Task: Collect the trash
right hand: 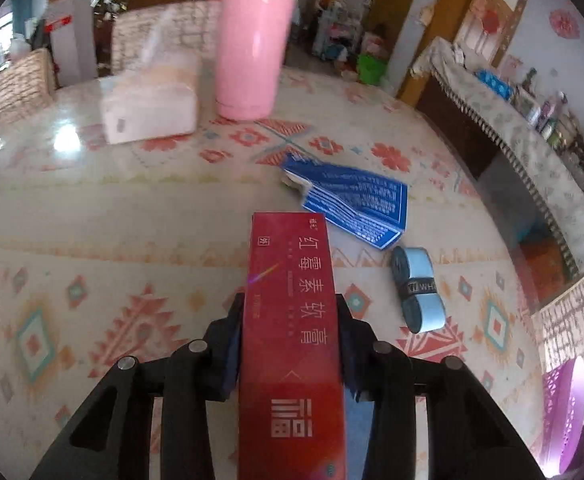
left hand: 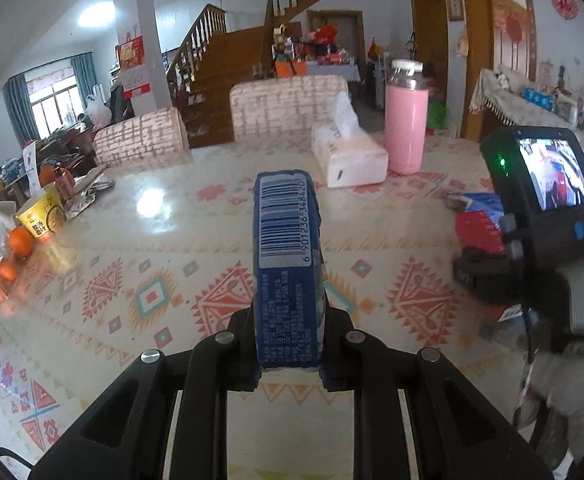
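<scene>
Clamping a blue packet [left hand: 288,264] above the table [left hand: 140,280], the left gripper [left hand: 290,354] has bare cloth ahead; the right gripper [right hand: 290,344] pinches a red box [right hand: 292,336] — blue leaflet [right hand: 356,204] and tape roll [right hand: 418,290] lie near the table's right edge.

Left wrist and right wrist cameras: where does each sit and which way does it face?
Left wrist: on the left hand-held gripper, facing across the table; it holds the blue box.
Right wrist: on the right hand-held gripper, angled down; it holds the red box.
Shared: pink tumbler, tissue pack.
</scene>
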The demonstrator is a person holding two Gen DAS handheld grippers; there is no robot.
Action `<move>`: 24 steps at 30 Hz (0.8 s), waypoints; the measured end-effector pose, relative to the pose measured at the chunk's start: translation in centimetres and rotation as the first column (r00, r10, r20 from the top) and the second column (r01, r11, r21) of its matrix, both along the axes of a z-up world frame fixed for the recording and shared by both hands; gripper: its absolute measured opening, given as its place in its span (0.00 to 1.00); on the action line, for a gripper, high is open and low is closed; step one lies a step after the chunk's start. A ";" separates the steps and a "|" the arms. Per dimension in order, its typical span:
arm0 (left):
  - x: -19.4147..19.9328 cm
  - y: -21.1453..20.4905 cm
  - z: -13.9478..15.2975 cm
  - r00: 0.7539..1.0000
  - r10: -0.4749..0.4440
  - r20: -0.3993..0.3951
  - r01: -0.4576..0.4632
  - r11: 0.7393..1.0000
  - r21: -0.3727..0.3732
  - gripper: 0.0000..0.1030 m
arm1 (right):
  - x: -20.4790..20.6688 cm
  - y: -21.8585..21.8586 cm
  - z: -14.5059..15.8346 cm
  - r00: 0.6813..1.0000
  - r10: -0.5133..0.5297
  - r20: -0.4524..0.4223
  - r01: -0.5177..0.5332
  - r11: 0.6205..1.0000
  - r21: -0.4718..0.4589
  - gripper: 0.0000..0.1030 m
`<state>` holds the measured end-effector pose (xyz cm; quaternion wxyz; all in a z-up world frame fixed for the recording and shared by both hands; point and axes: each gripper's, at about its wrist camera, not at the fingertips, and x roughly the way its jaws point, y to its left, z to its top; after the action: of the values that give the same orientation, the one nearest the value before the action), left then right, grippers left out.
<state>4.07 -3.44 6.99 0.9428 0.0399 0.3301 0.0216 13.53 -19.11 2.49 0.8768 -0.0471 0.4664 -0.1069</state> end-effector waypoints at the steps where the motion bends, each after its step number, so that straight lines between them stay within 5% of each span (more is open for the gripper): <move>1: -0.2 0.1 0.2 1.000 -0.005 0.011 0.005 1.000 -0.013 0.19 | -0.7 0.2 0.6 1.000 0.016 0.019 -0.017 1.000 0.008 0.42; 13: -1.0 1.7 0.9 0.999 -0.017 0.038 0.023 0.983 -0.185 0.19 | -10.4 -1.7 5.5 0.988 0.085 0.131 -0.102 0.986 0.130 0.42; 24: -2.7 0.4 1.6 0.994 -0.066 0.090 0.083 0.976 -0.203 0.19 | -20.7 -5.3 6.2 0.980 0.038 0.196 -0.085 0.968 0.235 0.42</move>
<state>1.41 -3.00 8.56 0.9549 -0.0467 0.2895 -0.0465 -7.15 -24.44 8.67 0.9193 0.0563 0.3887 -0.0257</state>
